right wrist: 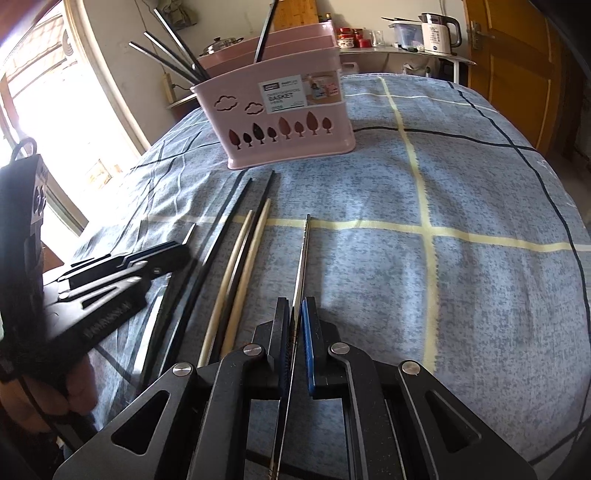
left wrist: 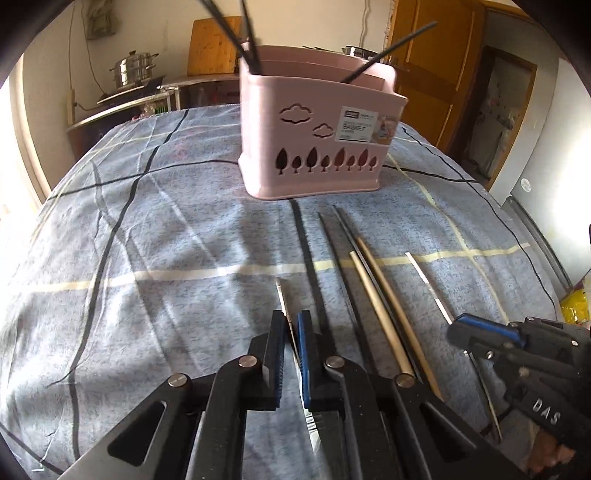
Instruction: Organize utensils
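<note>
A pink utensil basket (left wrist: 317, 147) stands on the blue checked tablecloth and holds several black chopsticks; it also shows in the right wrist view (right wrist: 288, 118). My left gripper (left wrist: 293, 325) is shut on a thin metal utensil (left wrist: 282, 295) that lies on the cloth. My right gripper (right wrist: 296, 314) is shut on a metal chopstick (right wrist: 303, 254), also seen in the left wrist view (left wrist: 428, 284). Between them lie black chopsticks (left wrist: 310, 258) and two wooden chopsticks (left wrist: 380, 295), also in the right wrist view (right wrist: 243, 266).
The tablecloth (right wrist: 461, 221) covers the whole table. Behind it stand a steel pot (left wrist: 133, 68), a shelf with a kettle (right wrist: 439, 33) and jars, and wooden doors (left wrist: 436, 66). A bright window (right wrist: 74, 122) is at the left.
</note>
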The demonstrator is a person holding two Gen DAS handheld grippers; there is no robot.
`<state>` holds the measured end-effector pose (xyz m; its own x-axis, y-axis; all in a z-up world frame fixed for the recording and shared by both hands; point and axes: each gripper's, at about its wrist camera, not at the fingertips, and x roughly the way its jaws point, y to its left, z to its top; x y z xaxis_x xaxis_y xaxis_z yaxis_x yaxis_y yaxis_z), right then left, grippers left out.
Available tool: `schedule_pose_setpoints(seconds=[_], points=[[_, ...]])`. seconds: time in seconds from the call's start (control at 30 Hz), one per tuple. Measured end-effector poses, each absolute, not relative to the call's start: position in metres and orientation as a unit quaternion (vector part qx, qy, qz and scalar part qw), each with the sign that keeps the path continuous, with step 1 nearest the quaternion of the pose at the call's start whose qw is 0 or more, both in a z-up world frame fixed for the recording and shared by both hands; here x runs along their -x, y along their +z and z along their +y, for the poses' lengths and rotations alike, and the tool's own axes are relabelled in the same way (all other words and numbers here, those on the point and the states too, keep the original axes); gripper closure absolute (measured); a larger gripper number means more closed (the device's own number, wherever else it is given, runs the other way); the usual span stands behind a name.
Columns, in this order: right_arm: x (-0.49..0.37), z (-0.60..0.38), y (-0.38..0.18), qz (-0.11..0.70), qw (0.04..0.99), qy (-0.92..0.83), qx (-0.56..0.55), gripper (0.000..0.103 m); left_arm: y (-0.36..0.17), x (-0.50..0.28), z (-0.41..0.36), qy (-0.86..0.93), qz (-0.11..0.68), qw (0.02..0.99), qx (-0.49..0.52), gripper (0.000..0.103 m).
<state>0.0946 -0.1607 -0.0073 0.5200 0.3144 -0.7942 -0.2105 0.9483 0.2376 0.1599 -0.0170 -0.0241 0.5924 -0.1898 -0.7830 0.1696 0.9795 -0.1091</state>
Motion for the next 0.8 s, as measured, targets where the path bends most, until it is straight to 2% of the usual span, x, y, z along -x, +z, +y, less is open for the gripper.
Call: schedule_pose_setpoints(seconds=[0.43, 0.7, 0.8], points=[[-0.133, -0.147, -0.004, 0.479, 0.865, 0.146, -0.012, 0.094, -0.025, -0.179, -0.001, -0.131, 0.462, 0.876, 0.043, 0.098], [-0.156, -0.147, -0.006, 0.485, 0.862, 0.146, -0.027, 0.094, -0.024, -0.193, -0.015, -0.134, 0.466, 0.875, 0.004, 0.097], [-0.158, -0.147, -0.006, 0.487, 0.861, 0.146, -0.027, 0.098, -0.024, -0.195, -0.022, -0.132, 0.464, 0.876, -0.017, 0.097]])
